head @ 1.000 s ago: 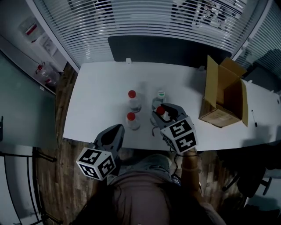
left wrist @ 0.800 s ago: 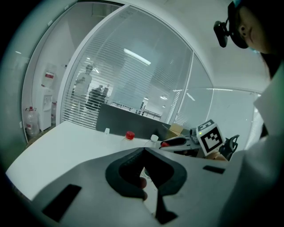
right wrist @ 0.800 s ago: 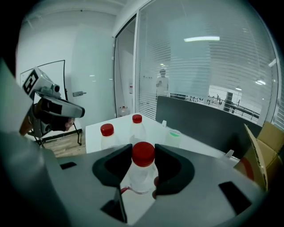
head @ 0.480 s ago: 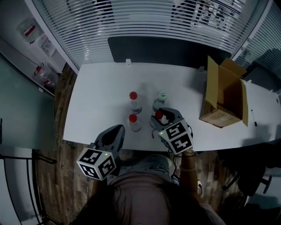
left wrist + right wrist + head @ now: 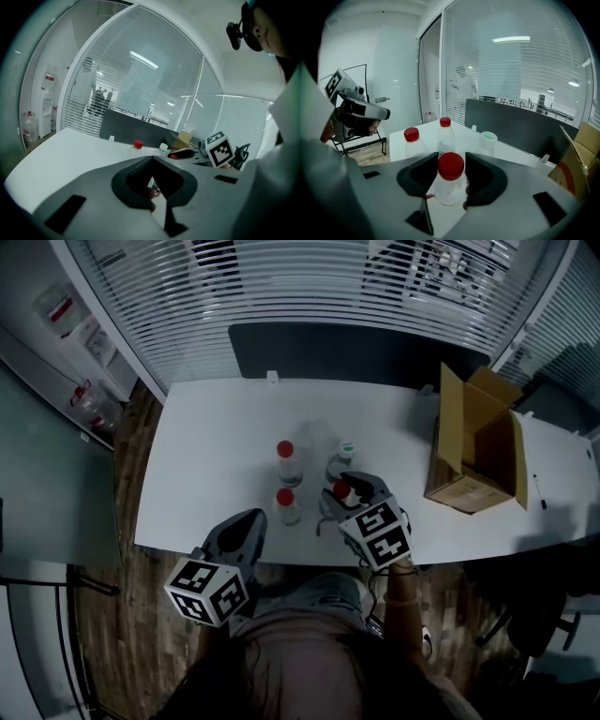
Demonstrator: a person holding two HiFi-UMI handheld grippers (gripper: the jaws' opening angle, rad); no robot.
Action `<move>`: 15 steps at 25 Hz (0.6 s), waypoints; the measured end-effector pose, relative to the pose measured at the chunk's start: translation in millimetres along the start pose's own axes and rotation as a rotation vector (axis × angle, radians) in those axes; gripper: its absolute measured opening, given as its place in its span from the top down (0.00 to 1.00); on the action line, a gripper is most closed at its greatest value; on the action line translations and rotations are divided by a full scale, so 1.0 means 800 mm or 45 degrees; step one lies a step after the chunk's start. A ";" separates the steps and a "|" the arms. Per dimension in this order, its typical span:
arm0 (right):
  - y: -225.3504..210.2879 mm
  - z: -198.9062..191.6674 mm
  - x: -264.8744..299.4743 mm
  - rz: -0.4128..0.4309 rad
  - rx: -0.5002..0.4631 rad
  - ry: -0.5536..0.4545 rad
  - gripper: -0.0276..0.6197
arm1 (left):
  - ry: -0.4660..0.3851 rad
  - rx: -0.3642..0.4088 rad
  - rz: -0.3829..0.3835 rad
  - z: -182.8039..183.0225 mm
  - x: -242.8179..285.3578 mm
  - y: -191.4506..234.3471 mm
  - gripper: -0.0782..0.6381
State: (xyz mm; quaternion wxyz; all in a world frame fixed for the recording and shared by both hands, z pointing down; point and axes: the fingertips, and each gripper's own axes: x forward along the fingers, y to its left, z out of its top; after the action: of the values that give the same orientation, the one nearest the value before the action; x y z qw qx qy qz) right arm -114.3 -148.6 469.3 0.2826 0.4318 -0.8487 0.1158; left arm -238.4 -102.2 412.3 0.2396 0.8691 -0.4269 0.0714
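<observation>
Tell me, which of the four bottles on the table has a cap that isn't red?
The green-capped bottle, standing beyond the held bottle in the right gripper. That one and the other two bottles have red caps.

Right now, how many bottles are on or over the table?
4. Far red-capped bottle and near red-capped bottle mid-table, green-capped bottle to their right, held red-capped bottle between the jaws of the right gripper. None seems hidden.

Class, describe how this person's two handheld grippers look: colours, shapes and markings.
The left gripper and right gripper are grey, wedge-shaped shells with dark curved jaw pads. Each carries a white cube printed with black square markers. The person wears a dark top.
</observation>
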 end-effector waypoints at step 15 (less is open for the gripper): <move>-0.001 0.013 -0.015 -0.042 -0.008 -0.057 0.68 | -0.016 0.002 -0.020 0.006 -0.002 0.002 0.88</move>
State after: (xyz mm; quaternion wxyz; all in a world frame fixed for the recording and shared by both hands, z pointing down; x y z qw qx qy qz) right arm -112.1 -145.7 453.4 0.2666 0.4475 -0.8479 0.0987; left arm -241.5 -104.1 408.2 0.2367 0.8731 -0.4214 0.0644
